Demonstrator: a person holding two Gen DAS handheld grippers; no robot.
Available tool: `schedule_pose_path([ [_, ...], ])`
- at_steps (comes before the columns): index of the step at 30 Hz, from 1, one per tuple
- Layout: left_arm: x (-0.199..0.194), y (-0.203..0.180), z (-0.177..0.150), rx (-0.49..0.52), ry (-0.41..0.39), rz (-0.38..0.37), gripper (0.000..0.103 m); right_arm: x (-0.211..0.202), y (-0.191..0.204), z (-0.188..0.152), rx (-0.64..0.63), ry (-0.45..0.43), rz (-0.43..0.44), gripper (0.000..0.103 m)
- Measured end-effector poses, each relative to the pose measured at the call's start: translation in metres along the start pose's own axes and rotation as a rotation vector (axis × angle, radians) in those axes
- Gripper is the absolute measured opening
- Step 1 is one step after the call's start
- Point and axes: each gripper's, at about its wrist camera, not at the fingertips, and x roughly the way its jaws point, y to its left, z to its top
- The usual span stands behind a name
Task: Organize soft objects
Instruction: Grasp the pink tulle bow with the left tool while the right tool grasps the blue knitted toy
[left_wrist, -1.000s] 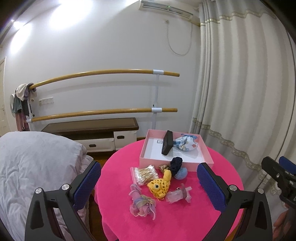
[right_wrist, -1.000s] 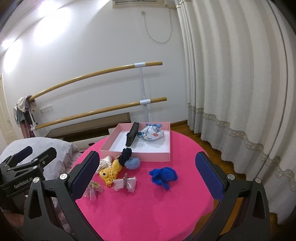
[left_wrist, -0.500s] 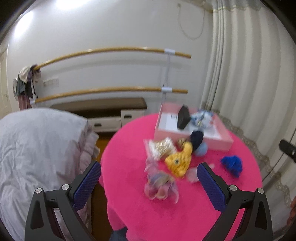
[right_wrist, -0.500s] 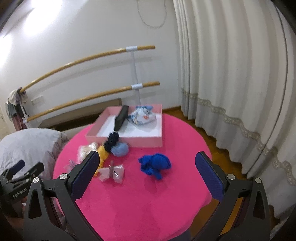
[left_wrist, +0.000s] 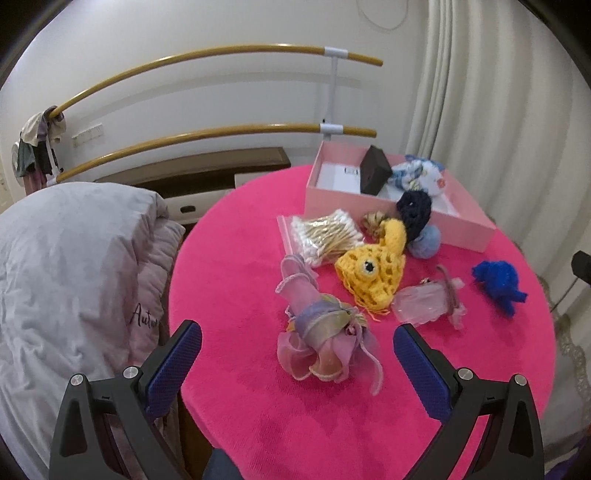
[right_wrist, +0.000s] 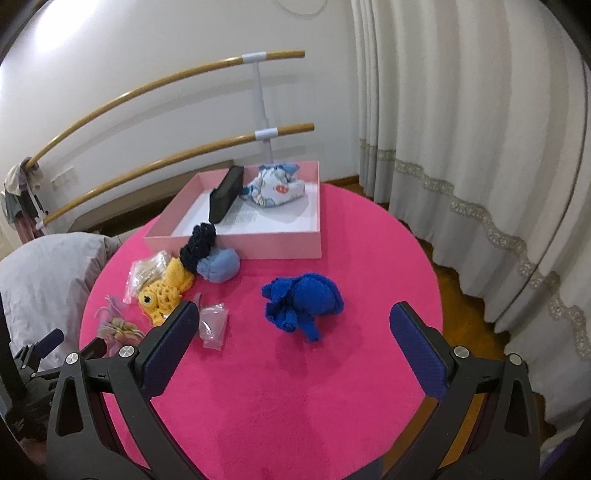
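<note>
We judge the sorting barely begun — both claws released and empty: the left claw (left_wrist: 295, 354) frames the pink organza flower (left_wrist: 325, 347) near the bench's (right_wrist: 295, 406) front edge, the right claw (right_wrist: 293, 334) the blue knit (right_wrist: 303, 299), mid-bench. Next: descend, clench, carry to the pink box (right_wrist: 280, 247) at the far edge. Nearby bedding (left_wrist: 74, 258) reads "Autu…" — cut off.

Box (right_wrist: 258, 247) behind knit bundle (right_wrist: 303, 299) on table (right_wrist: 332, 406).

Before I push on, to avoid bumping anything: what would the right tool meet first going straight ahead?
Probably the blue knitted bundle, lying alone between the open right tool's fingers; depth is unclear.
</note>
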Motion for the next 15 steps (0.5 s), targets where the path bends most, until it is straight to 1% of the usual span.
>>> schedule_pose_path([
  [4, 0.028, -0.001, 0.002, -0.004, 0.029, 0.015, 0.103, 0.016, -0.003, -0.002, 0.004, 0.029, -0.002, 0.103],
  [8, 0.055, -0.006, 0.004, 0.014, 0.051, 0.038, 0.103, 0.035, -0.006, -0.002, 0.01, 0.062, -0.001, 0.103],
  [11, 0.072, -0.01, 0.006, 0.024, 0.066, 0.04, 0.1, 0.047, -0.008, -0.002, 0.011, 0.081, 0.0, 0.103],
  [12, 0.079, -0.011, 0.007, 0.027, 0.077, 0.034, 0.097, 0.052, -0.008, -0.002, 0.011, 0.088, 0.001, 0.103],
  [13, 0.085, -0.012, 0.007, 0.028, 0.088, 0.025, 0.09, 0.056, -0.009, -0.001, 0.011, 0.094, 0.001, 0.103],
  [14, 0.091, -0.013, 0.007, 0.029, 0.101, 0.014, 0.079, 0.062, -0.01, -0.001, 0.012, 0.102, 0.0, 0.103],
  [15, 0.097, -0.014, 0.008, 0.031, 0.115, 0.001, 0.074, 0.068, -0.012, -0.001, 0.015, 0.111, -0.002, 0.103],
])
